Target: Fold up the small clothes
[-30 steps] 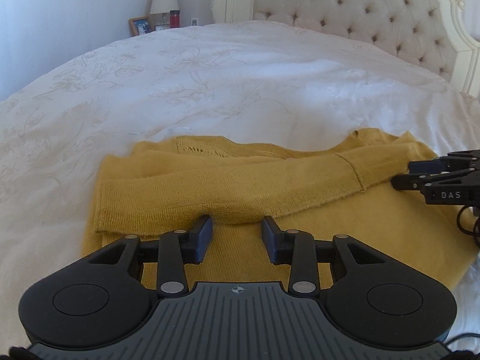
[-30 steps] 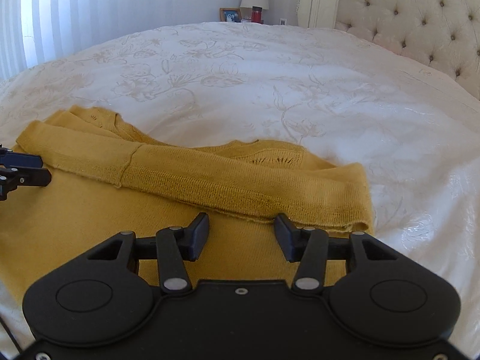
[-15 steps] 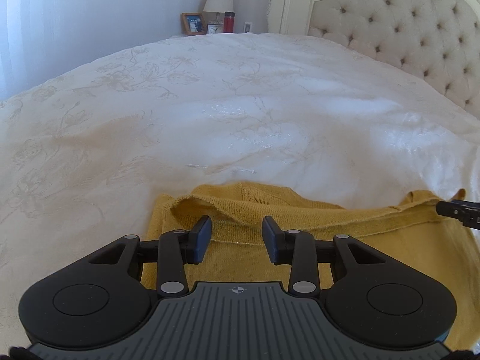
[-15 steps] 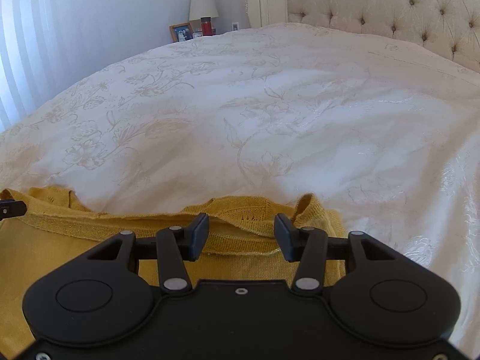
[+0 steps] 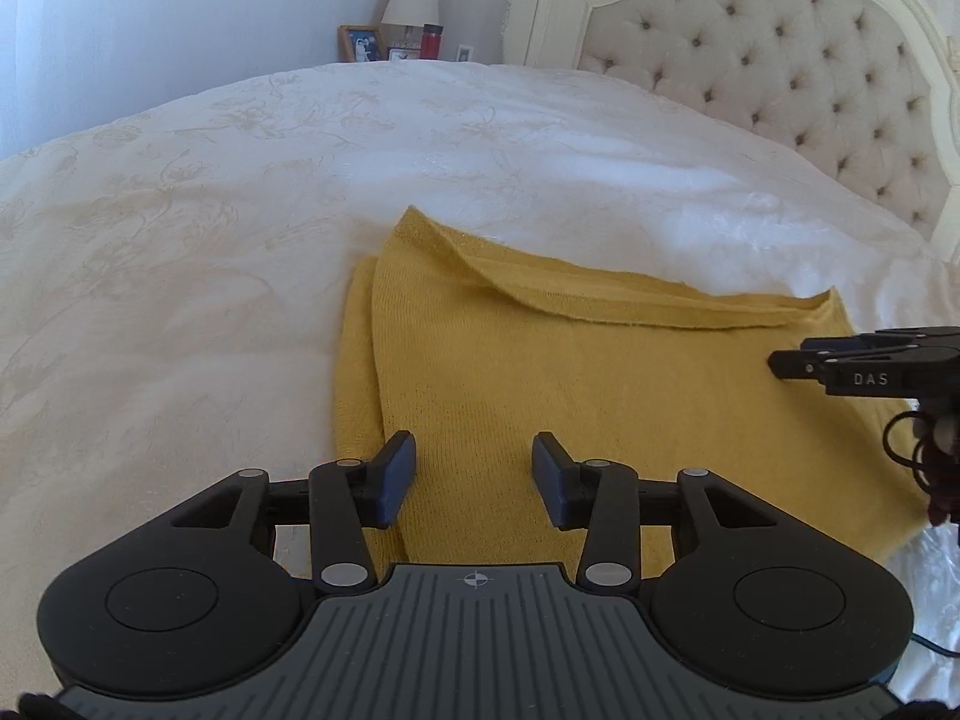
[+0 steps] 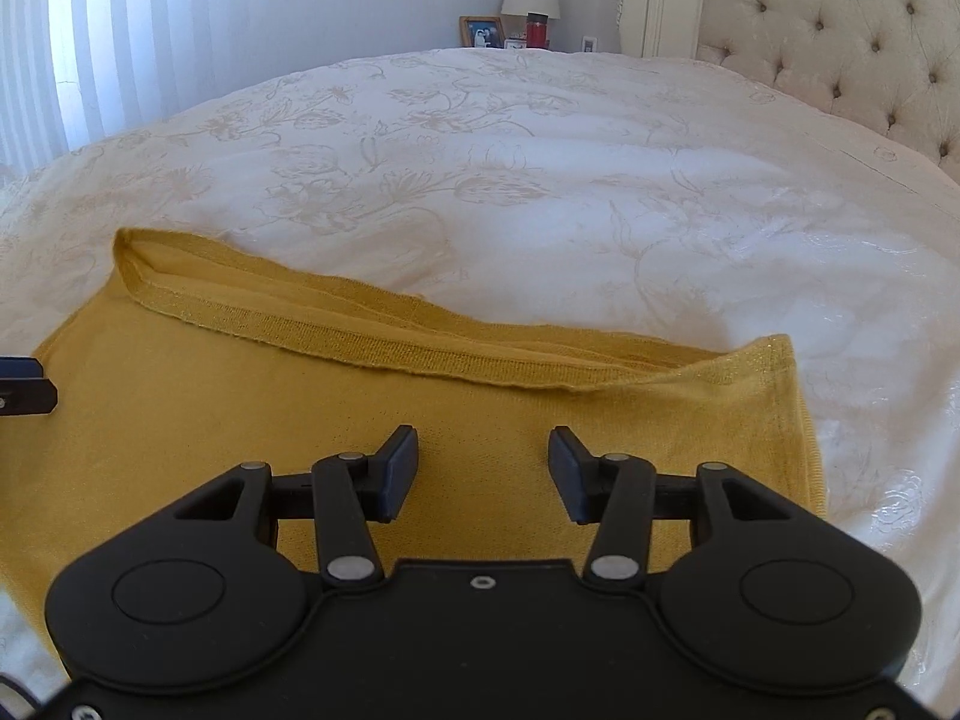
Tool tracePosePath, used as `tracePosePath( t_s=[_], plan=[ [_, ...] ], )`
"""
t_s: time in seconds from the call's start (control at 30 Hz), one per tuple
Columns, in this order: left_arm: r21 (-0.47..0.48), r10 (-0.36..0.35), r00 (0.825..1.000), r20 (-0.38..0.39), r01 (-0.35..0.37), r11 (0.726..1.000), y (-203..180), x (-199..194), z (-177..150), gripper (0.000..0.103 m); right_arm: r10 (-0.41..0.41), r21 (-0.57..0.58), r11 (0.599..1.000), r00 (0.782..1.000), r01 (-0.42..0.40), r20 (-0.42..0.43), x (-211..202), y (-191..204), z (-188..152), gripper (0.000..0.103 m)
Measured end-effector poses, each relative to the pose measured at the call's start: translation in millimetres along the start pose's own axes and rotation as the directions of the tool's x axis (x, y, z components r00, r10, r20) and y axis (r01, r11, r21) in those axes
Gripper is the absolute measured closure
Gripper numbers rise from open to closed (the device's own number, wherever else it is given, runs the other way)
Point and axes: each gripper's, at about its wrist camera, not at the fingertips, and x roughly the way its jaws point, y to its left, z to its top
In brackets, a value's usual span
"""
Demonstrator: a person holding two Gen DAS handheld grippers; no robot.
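A mustard-yellow knit sweater [image 5: 570,372] lies folded into a rough rectangle on the white bedspread; its ribbed hem edge runs along the far side in the right wrist view [image 6: 420,348]. My left gripper [image 5: 474,474] is open and empty, hovering over the sweater's near left part. My right gripper [image 6: 483,471] is open and empty over the sweater's near right part. The right gripper's tips also show at the right edge of the left wrist view [image 5: 780,360]. The left gripper's tips show at the left edge of the right wrist view [image 6: 48,396].
The white embroidered bedspread [image 5: 240,210] spreads all around the sweater. A tufted cream headboard [image 5: 780,78] stands at the back right. A nightstand at the far back holds a lamp [image 5: 414,0], a photo frame [image 5: 360,43] and a red cup [image 5: 431,41].
Both grippers pulled back toward me from the sweater's far edge. The sweater now lies folded over, with the sleeves and neckline hidden and the plain knit and hem on top.
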Motion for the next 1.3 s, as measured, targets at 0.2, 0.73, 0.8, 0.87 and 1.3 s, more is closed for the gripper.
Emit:
tracePosePath(
  t_s=[0.2,0.73,0.8,0.87,1.3],
  plan=[
    [-0.015,-0.056,0.998,-0.004,0.056,0.998,2.9,-5.0,-5.0,0.051,-0.024,0.040,0.999,0.998,0.026,-0.051,23.2,10.2,18.8,0.047],
    [-0.018,-0.099,0.995,-0.017,0.099,0.995,12.3,-12.6,-19.8,0.047,-0.093,0.135,0.985,0.992,0.104,-0.082,39.7,24.7,54.6,0.046],
    [-0.029,-0.099,0.995,-0.009,0.099,0.995,12.6,-15.9,-21.5,0.047,-0.096,0.099,0.989,0.990,0.106,-0.102,37.4,35.1,47.6,0.046],
    [-0.031,-0.089,0.996,0.004,0.089,0.996,11.3,-18.9,-22.7,0.047,-0.113,0.054,0.991,0.987,0.120,-0.117,34.9,45.1,37.8,0.046],
    [-0.037,-0.050,0.998,0.038,0.051,0.998,8.1,-27.9,-24.3,0.046,-0.104,0.055,0.993,0.993,0.107,-0.061,-25.0,65.6,-16.9,0.044]
  ],
)
